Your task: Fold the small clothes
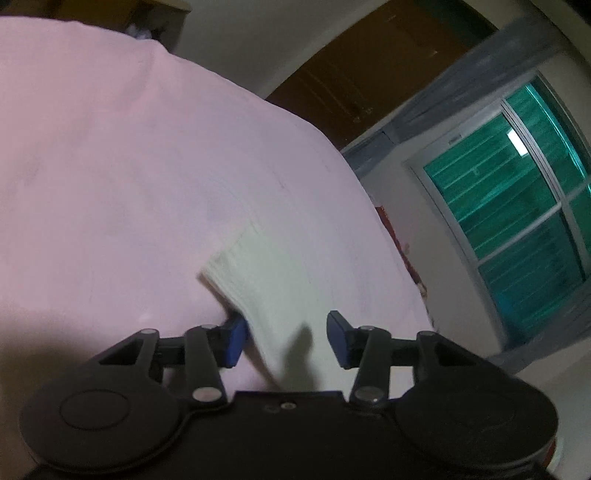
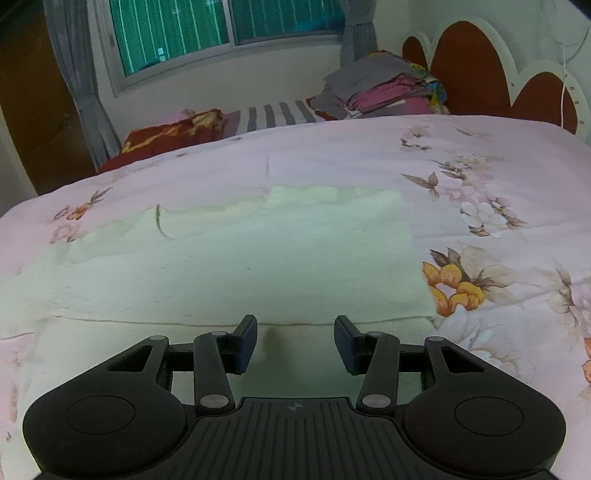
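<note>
The left tool (image 1: 286,339) was seen with its blue pads spread, a corner of the pale green garment (image 1: 266,280) lying between them; no pad was seen pressing on the cloth, though that view was blurred. The right tool (image 2: 295,343) was likewise held spread, low over the garment's (image 2: 236,258) near hem, with nothing pinched.

The garment was laid out flat on the pink floral bedspread (image 2: 480,177), its far part folded over into a lighter rectangular panel. A thin dark thread-like curl (image 2: 160,221) was noted on the cloth toward the left. Nothing was found lying between the tools and the garment.

Beyond the bedspread, a red patterned pillow (image 2: 166,136) and a striped sheet (image 2: 273,114) were seen, with a stack of folded clothes (image 2: 384,88) set against the scalloped red headboard (image 2: 469,70). A window with green blinds (image 2: 177,33), grey curtains (image 2: 77,85) and a brown wardrobe (image 2: 33,110) were placed behind.
</note>
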The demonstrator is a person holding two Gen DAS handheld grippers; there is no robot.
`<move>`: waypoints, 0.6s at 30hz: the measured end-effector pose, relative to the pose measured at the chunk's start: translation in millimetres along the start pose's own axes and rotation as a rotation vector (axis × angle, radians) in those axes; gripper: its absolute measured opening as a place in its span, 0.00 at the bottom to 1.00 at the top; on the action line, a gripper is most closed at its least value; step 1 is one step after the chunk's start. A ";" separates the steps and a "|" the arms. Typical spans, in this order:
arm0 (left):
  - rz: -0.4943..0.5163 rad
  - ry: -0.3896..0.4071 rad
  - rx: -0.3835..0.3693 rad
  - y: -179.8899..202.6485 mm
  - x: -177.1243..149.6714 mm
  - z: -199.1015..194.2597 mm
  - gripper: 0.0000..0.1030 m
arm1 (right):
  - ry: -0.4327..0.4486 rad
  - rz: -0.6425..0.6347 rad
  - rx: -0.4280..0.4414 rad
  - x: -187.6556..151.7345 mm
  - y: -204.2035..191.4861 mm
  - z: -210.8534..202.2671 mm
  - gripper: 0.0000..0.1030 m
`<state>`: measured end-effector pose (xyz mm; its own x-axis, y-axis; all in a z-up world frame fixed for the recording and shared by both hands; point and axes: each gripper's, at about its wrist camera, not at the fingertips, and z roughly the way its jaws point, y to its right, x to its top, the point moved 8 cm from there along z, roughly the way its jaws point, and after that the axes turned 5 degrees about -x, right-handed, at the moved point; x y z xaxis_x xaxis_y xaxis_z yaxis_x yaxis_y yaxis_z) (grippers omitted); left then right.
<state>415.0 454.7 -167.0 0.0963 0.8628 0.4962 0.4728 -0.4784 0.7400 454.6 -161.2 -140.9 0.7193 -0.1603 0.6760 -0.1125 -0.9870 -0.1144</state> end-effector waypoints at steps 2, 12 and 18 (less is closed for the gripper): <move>-0.005 -0.028 -0.033 4.1 5.4 8.3 0.15 | 0.000 -0.008 -0.004 1.0 -1.5 -1.2 0.46; 0.073 -0.100 -0.172 77.1 -27.3 24.8 0.03 | 0.009 0.021 0.000 4.7 2.2 -2.6 0.46; 0.254 -0.235 -0.308 173.4 -108.6 43.5 0.03 | 0.014 0.055 -0.004 5.5 11.4 -4.1 0.46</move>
<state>524.7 285.1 -112.3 0.3882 0.7083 0.5896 0.1292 -0.6752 0.7262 454.5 -173.3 -135.4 0.7023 -0.2141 0.6789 -0.1542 -0.9768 -0.1486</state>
